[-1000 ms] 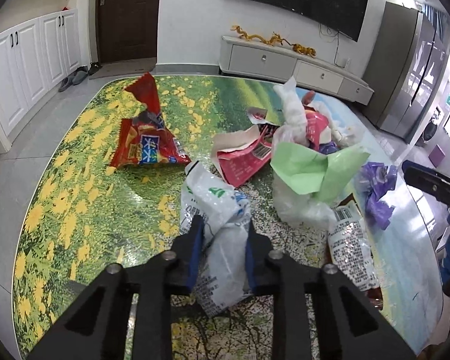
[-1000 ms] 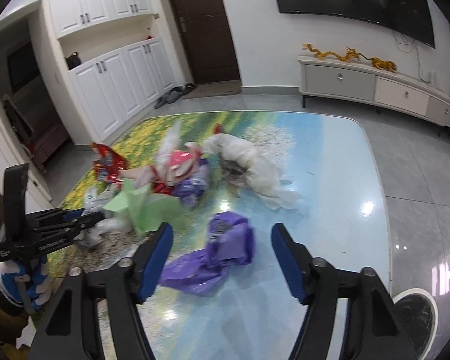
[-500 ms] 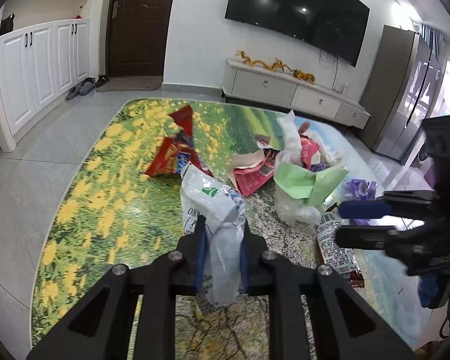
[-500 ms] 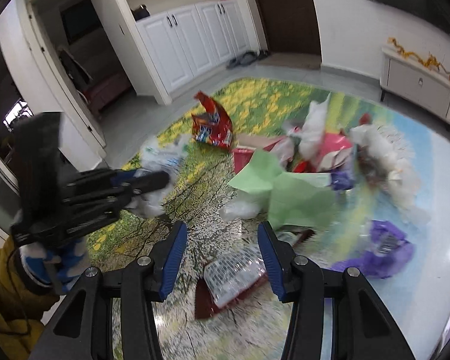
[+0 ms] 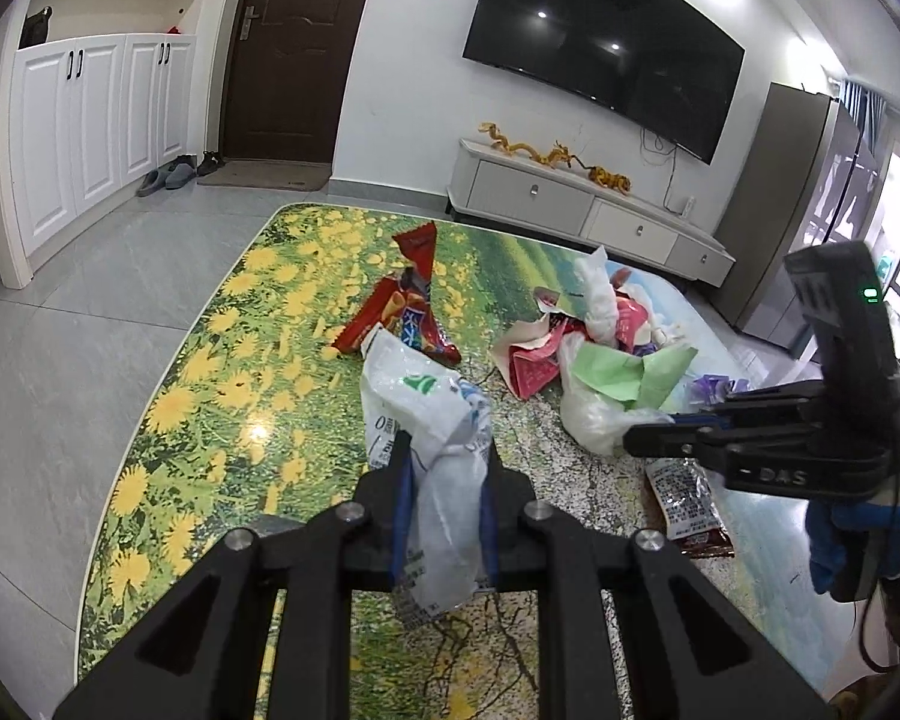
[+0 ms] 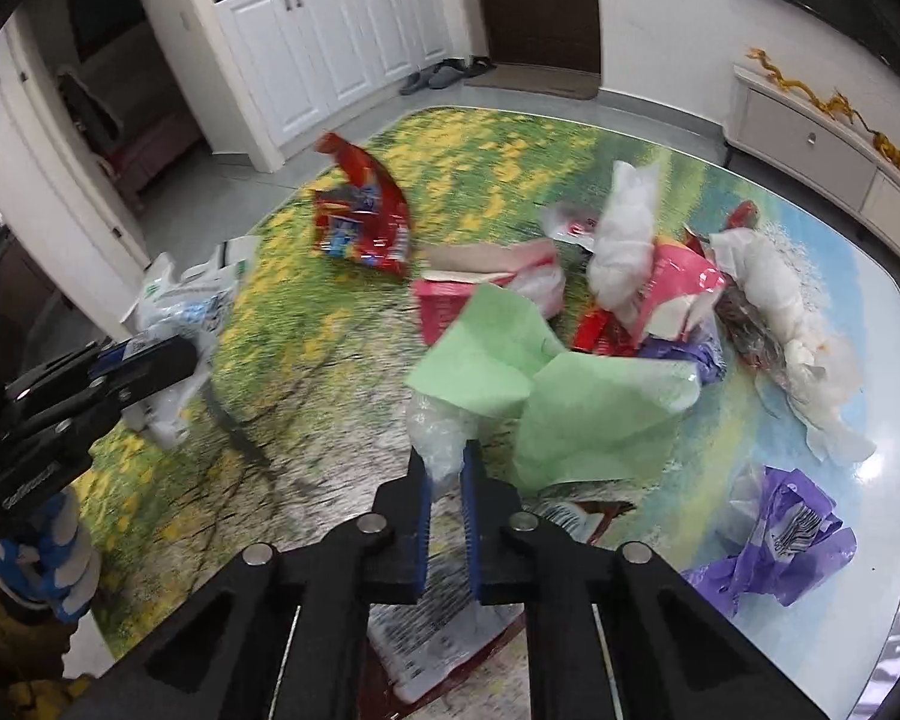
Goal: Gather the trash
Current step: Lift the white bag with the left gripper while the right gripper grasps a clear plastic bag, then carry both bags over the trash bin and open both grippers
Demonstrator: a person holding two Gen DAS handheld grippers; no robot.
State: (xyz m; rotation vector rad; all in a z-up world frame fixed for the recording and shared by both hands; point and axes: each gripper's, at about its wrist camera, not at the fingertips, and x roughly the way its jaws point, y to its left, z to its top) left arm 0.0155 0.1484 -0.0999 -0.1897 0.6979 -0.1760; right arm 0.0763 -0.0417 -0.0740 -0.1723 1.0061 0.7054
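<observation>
pinching a white plastic bag (image 5: pixel 432 420), left gripper (image 5: pixel 444 468) lifts; right gripper (image 6: pixel 444 468) clamps clear crinkly plastic (image 6: pixel 441 432) — pull slowly, avoid dragging green paper (image 6: pixel 570 396).

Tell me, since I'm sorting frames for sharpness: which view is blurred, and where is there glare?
Left wrist view: sharp; the white printed plastic bag shows crisp print, with a small glare spot on the glossy flower-print table. Right wrist view: motion-smeared, worst on the red snack wrapper and tabletop pattern; broad glare washes out the table's far-right edge; its own gripper stays sharp.
</observation>
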